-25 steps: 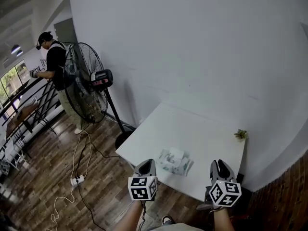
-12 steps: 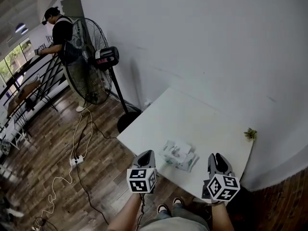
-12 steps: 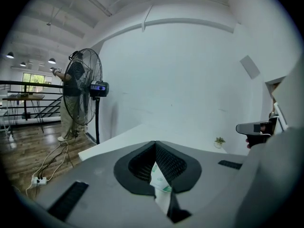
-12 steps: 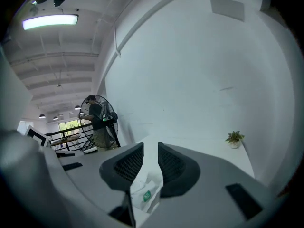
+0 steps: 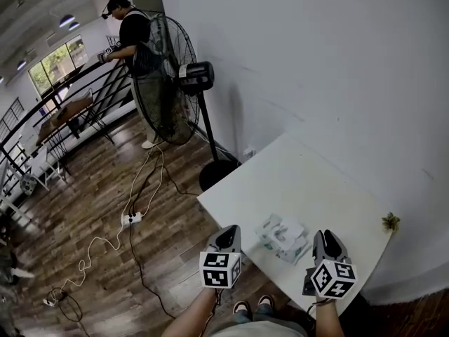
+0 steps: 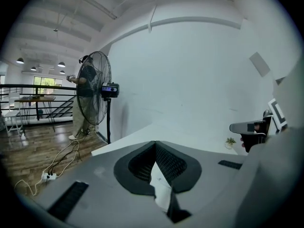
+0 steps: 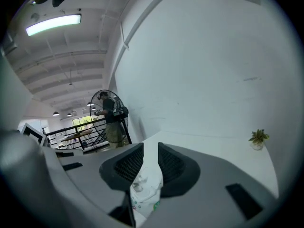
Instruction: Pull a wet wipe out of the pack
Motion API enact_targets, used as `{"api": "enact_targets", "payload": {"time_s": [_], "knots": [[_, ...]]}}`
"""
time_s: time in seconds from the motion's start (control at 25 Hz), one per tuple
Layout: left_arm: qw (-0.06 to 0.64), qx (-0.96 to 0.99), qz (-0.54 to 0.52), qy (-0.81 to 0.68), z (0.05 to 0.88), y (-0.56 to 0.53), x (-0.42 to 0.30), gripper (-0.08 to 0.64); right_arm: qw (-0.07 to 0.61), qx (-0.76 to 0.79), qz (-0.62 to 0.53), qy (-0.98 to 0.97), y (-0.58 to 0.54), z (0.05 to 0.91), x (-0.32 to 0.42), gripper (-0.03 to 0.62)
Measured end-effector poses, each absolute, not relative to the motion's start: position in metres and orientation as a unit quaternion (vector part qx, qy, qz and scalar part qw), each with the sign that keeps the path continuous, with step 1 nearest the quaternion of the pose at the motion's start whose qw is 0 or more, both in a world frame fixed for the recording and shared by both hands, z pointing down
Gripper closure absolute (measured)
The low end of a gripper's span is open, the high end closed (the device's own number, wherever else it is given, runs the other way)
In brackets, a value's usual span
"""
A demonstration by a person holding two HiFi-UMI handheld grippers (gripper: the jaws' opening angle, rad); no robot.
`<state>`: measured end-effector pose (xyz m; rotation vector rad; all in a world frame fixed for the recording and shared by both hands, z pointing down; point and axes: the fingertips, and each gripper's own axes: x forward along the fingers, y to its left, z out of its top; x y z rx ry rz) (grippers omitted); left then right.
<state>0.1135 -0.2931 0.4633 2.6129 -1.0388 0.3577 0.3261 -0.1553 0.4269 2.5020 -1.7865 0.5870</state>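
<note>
Hovering short of the wet wipe pack [image 5: 283, 236], left gripper [image 5: 229, 229] fingers closed, right gripper [image 5: 325, 235] fingers parted and empty; reaching in probably comes next.

Table [image 5: 309, 188] top: smooth matt white. Floor [image 5: 84, 258] at its 9 o'clock: glossy wood planks. Wipe pack [image 5: 283, 236]: crinkled plastic film.
</note>
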Motion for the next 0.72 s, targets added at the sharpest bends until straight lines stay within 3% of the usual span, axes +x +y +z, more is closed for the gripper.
{"api": "enact_targets", "payload": {"time_s": [0.72], "knots": [[0.191, 0.852, 0.144, -0.466, 0.507, -0.304, 0.047, 0.558, 0.073, 0.698, 0.228, -0.675, -0.218, 0.469, 0.288, 0.496]]}}
